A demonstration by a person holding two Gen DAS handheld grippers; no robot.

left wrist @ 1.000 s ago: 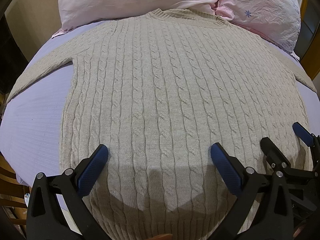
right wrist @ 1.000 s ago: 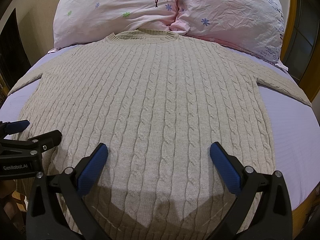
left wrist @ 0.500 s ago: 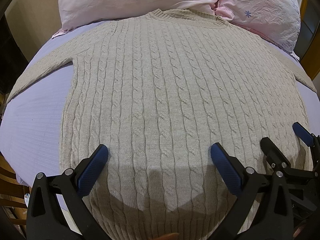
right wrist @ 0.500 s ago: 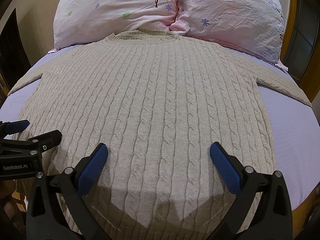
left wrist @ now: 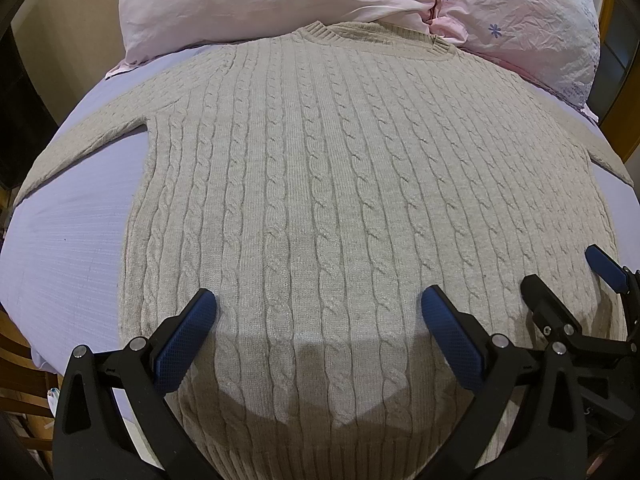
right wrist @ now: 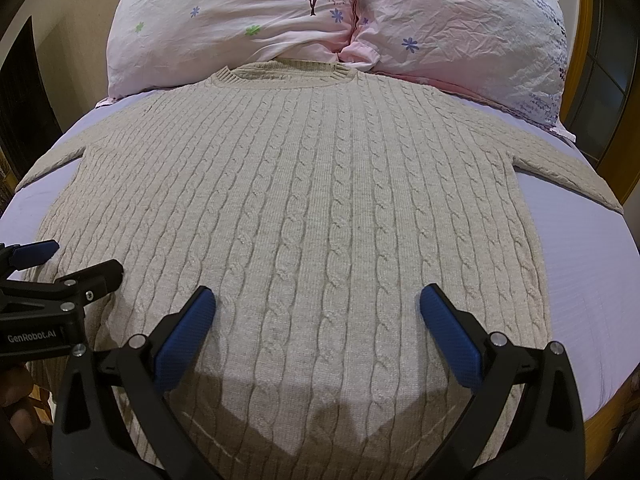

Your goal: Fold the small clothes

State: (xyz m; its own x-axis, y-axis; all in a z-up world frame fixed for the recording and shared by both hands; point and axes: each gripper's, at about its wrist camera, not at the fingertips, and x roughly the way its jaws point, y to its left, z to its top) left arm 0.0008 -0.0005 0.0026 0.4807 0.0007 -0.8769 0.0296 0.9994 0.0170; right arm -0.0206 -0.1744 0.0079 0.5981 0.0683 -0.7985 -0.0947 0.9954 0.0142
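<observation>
A beige cable-knit sweater [left wrist: 352, 184] lies flat and face up on the lilac bed sheet [left wrist: 72, 232], collar toward the pillows, sleeves spread out to both sides. It also shows in the right wrist view [right wrist: 320, 200]. My left gripper [left wrist: 319, 310] is open and empty, hovering over the sweater's lower left part near the hem. My right gripper [right wrist: 318, 308] is open and empty over the lower right part. Each gripper shows in the other's view, the right one [left wrist: 568, 276] at the right edge, the left one [right wrist: 76, 258] at the left edge.
Two pink flowered pillows [right wrist: 248, 20] [right wrist: 472, 28] lie at the head of the bed behind the collar. Bare sheet [right wrist: 580, 272] shows to the right of the sweater. A wooden frame [right wrist: 624, 120] stands at the right, wooden slats [left wrist: 16, 364] at lower left.
</observation>
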